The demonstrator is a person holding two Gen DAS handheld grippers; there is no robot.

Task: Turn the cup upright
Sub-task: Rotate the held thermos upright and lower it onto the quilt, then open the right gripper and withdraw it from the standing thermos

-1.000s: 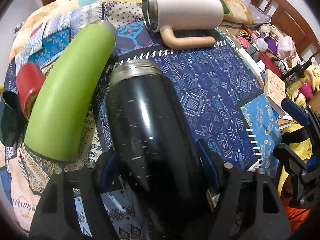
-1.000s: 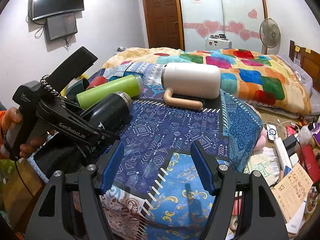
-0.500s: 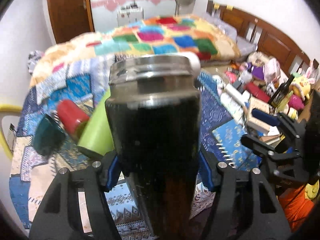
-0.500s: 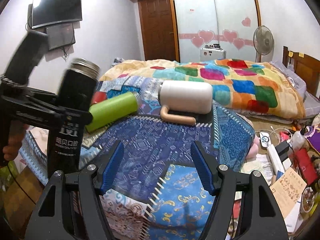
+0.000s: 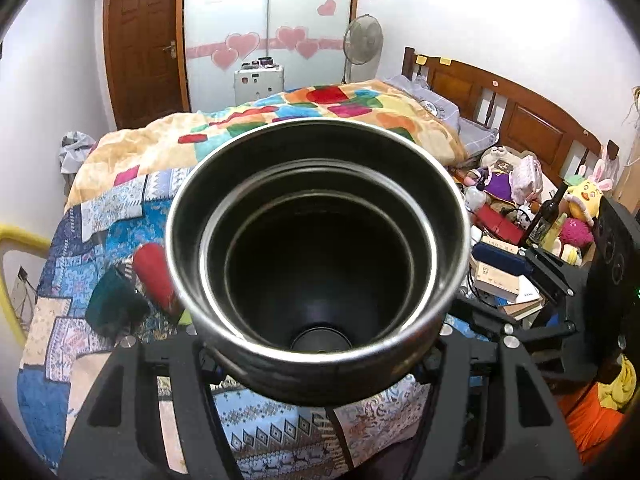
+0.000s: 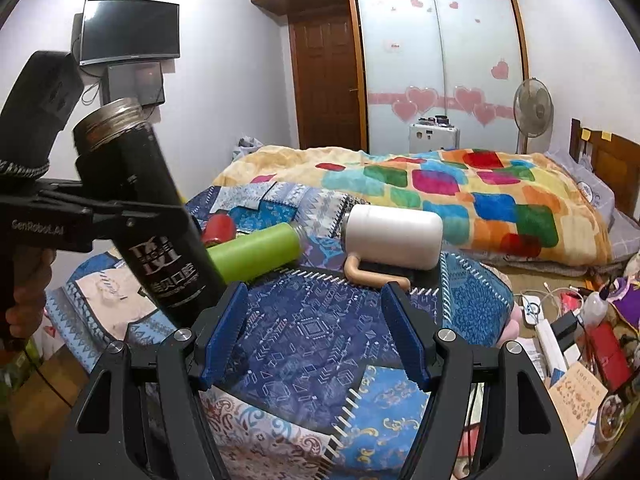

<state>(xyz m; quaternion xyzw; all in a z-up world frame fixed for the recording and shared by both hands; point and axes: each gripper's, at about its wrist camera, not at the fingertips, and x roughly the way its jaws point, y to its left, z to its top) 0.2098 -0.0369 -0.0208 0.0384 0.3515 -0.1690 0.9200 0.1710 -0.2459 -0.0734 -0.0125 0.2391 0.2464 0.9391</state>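
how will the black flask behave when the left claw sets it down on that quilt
Probably tippy: the black flask is tall and narrow, and the quilt looks soft. It seems empty inside, so likely light. Its glossy wall may slip in the left claw.

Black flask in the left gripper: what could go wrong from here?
1. The black flask is tilted, mouth leaning back; set down like this it may tip on the soft patterned blanket.
2. The left gripper clamps it mid-body on smooth metal, so it could slip or rotate.
3. The green bottle and white jug lie close by; a falling flask may knock them. The right gripper hangs open, not supporting.
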